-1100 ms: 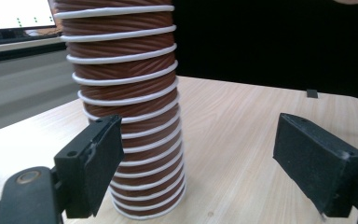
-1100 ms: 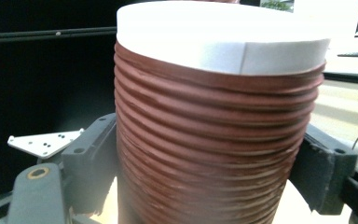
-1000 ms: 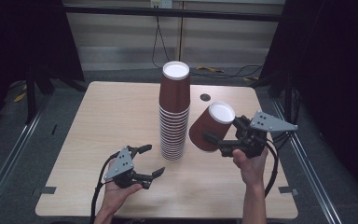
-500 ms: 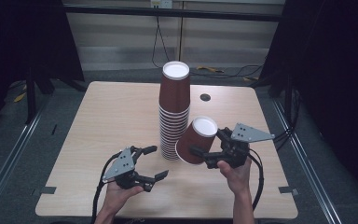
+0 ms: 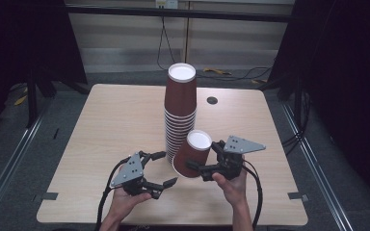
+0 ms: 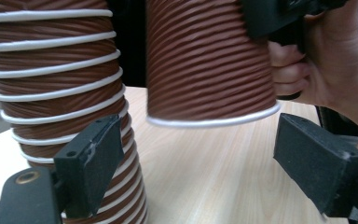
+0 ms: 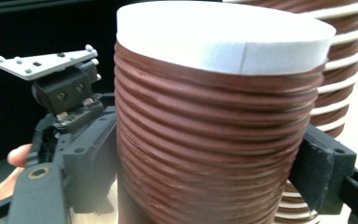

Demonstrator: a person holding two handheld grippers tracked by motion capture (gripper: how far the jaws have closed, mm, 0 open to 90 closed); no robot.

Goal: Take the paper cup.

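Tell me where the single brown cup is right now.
In the high view the single cup is held upside down and tilted in the right gripper, just right of the cup stack, above the table's near edge.

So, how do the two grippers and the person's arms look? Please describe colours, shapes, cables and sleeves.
Both the left gripper and the right gripper are black, each with two blocky black jaws and a brass-coloured ring at the jaw base. Each carries a grey three-cornered plate with small dark holes on top, and a black cable trails from each towards the person. The forearms are bare; no sleeves or gloves are visible.

one cup stack (image 5: 179,113), one loose cup (image 5: 191,153), two tools
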